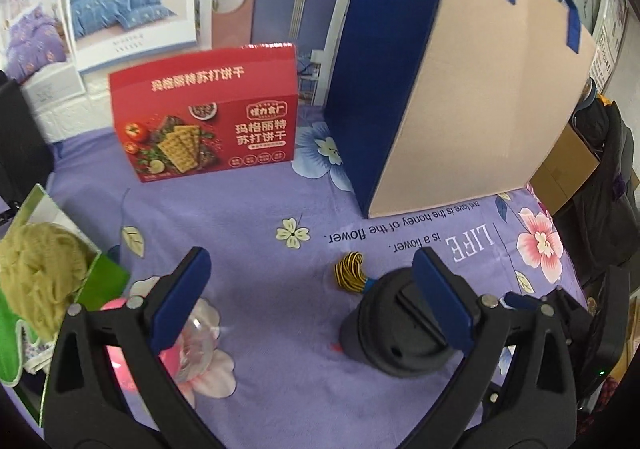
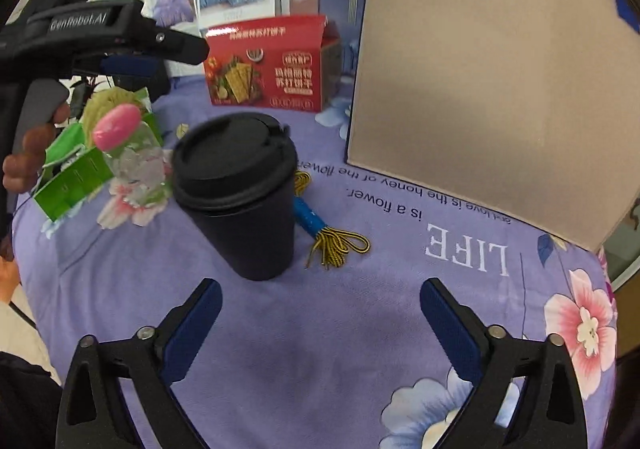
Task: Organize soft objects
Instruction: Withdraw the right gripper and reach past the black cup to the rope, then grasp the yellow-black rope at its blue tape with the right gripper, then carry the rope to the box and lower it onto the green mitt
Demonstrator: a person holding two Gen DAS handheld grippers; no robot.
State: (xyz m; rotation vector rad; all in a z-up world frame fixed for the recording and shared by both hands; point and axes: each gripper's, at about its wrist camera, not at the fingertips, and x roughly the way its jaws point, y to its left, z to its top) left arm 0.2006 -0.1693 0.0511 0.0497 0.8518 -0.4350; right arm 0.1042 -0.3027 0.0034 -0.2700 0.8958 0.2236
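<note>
In the left wrist view my left gripper (image 1: 316, 289) is open above the purple floral cloth, with nothing between its blue pads. A bundle of yellow-and-black shoelaces (image 1: 350, 273) lies just beyond it, beside a black lidded cup (image 1: 384, 333) that its right finger partly covers. A yellow-green knitted ball (image 1: 36, 281) sits in a green paper bag (image 1: 104, 281) at the left. My right gripper (image 2: 324, 313) is open and empty, low over the cloth. The cup (image 2: 240, 193) and the shoelaces (image 2: 336, 245) lie ahead of it, and the knitted ball (image 2: 106, 101) is at the far left.
A clear bottle with a pink cap (image 2: 120, 129) leans by the green bag (image 2: 72, 181). A red cracker box (image 1: 208, 121) stands at the back, and a tall blue-and-tan bag (image 1: 480, 89) stands to the right. A hand (image 2: 28, 157) holds the left gripper's handle.
</note>
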